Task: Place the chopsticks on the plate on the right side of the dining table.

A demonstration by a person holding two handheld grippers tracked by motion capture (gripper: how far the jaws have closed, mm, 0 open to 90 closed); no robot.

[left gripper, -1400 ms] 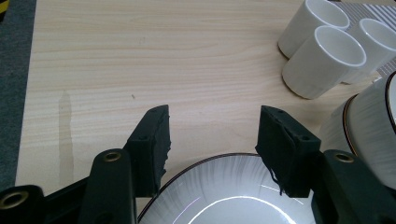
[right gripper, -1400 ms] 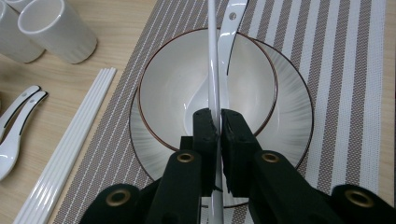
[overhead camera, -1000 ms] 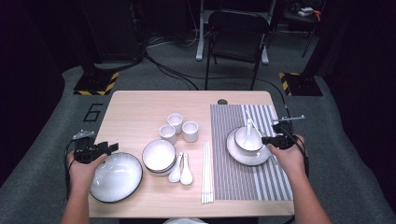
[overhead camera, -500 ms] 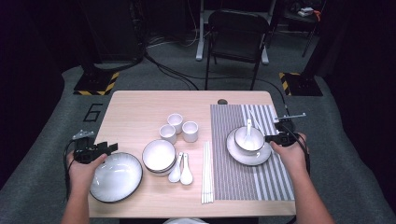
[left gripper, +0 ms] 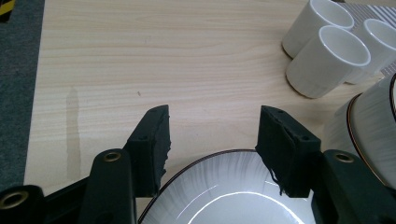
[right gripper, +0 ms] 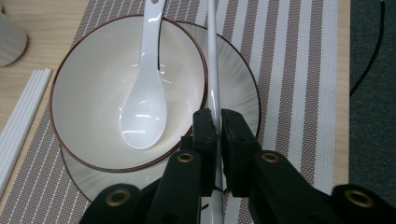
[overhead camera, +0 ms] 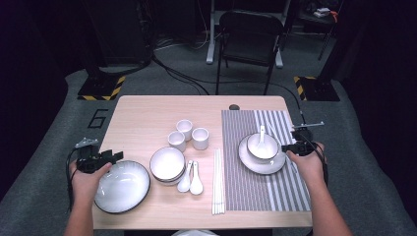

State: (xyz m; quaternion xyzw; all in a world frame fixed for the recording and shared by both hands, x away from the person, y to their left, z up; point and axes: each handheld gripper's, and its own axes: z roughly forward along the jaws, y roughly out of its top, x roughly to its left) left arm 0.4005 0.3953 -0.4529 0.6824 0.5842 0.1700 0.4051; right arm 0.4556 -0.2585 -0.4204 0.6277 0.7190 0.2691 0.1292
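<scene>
Left gripper (overhead camera: 117,156): off the table's left edge, jaws spread wide, nothing between them. In the left gripper view (left gripper: 212,135) the pads stand apart over the near rim of the large plate (left gripper: 219,196); whether they touch the rim cannot be told.

Large plate (overhead camera: 122,186): white, faint ribbed streaks, thin dark rim, at the front left corner of the table (overhead camera: 142,118).

Just right of it, a stack of bowls (overhead camera: 167,165), white with a dark rim; the number in the stack cannot be told.

Three white cups (overhead camera: 189,134) behind the bowls, clustered close together.

Two white spoons (overhead camera: 191,178) lie side by side beside the stack.

A bundle of white chopsticks (overhead camera: 218,181) lies along the left edge of the striped mat (overhead camera: 275,191); count unclear.

On the mat: one plate (overhead camera: 262,160), one bowl (overhead camera: 262,146) on it, one white spoon (overhead camera: 261,135) in the bowl, handle pointing away from the person.

Right gripper (overhead camera: 285,146): at the right rim of that plate, jaws pressed together on a single chopstick (right gripper: 213,70). In the right gripper view (right gripper: 218,128) the chopstick is thin, white, glossy and straight; it runs up between the pads and crosses above the plate's right side, just beside the bowl's rim.
</scene>
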